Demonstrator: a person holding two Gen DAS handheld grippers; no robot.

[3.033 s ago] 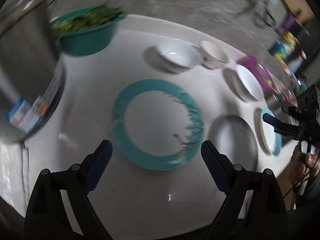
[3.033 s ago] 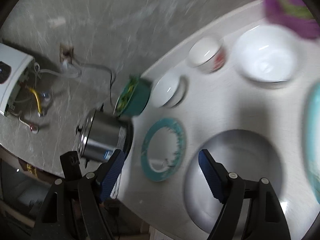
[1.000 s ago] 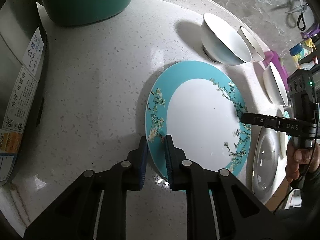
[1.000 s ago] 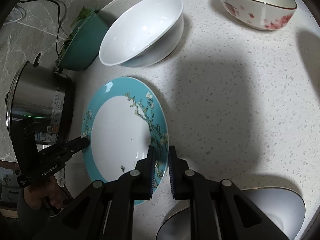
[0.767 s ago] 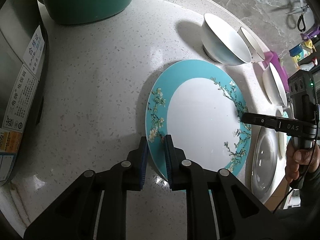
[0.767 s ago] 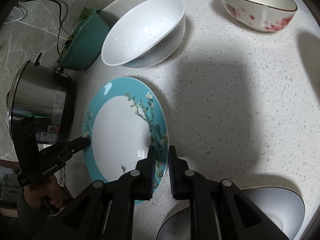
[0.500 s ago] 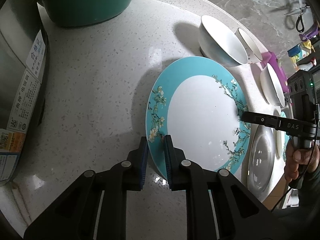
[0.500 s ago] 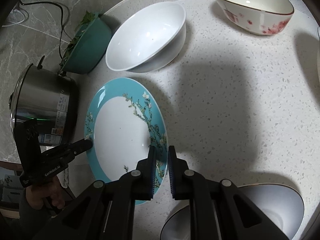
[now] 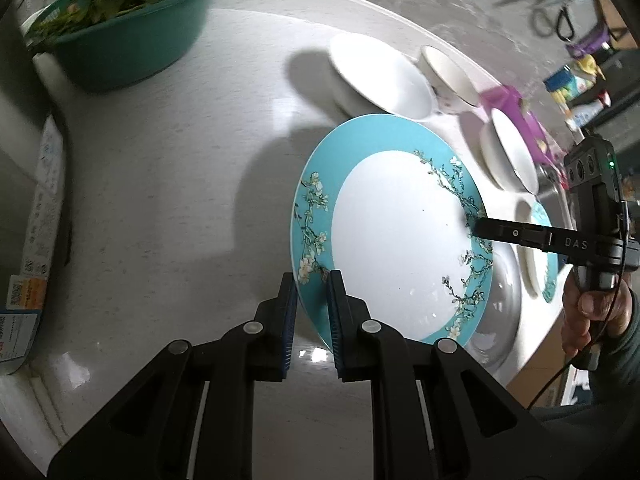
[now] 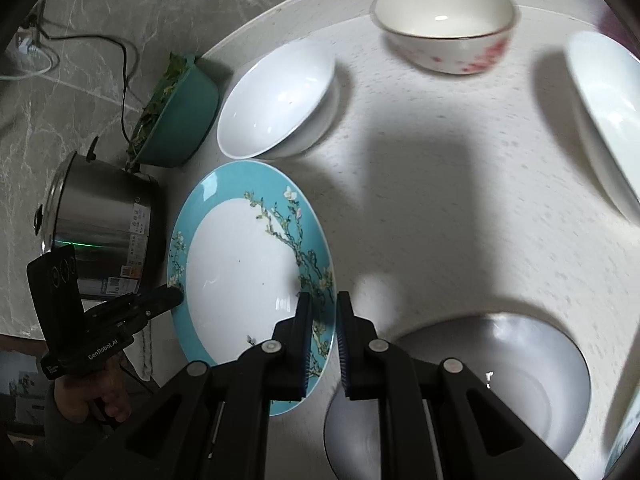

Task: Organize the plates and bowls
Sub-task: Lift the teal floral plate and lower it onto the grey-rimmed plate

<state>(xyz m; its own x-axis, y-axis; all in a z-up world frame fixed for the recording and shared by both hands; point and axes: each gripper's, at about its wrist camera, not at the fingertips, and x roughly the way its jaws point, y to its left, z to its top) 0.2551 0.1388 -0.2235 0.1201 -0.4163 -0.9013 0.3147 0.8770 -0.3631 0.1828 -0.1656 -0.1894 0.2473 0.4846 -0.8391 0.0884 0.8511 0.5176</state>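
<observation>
I have the turquoise blossom plate [image 9: 400, 236] pinched from both sides and raised off the counter [image 9: 168, 200], its shadow falling on the speckled surface beneath. My left claw [image 9: 311, 312] is narrowed onto the plate's near rim, one blue pad above the turquoise band and one below. My right claw [image 10: 323, 332] clamps the opposite rim the same way; from the left wrist view I see its black finger reaching onto the blossom border on the plate's far side.

Taking the plate as my landmark: a plain white bowl [image 10: 276, 100] sits on the counter just beyond it, and a second bowl with red flower marks and a dark rim [image 10: 444, 24] stands further out past that one. The teal basin of greens [image 9: 120, 28] is well beyond the plate toward the counter's back edge, and the steel rice cooker [image 10: 104, 220] stands just beside the plate on my left-claw side. On my right-claw side, a wide white shallow dish [image 10: 480, 392] lies partly under the plate's edge in the left wrist view; I cannot tell whether they touch. Another white bowl [image 9: 508, 152] sits further along past that dish, with a purple container [image 9: 520, 108] behind it and a smaller turquoise-rimmed plate [image 9: 544, 256] near the counter's edge.
</observation>
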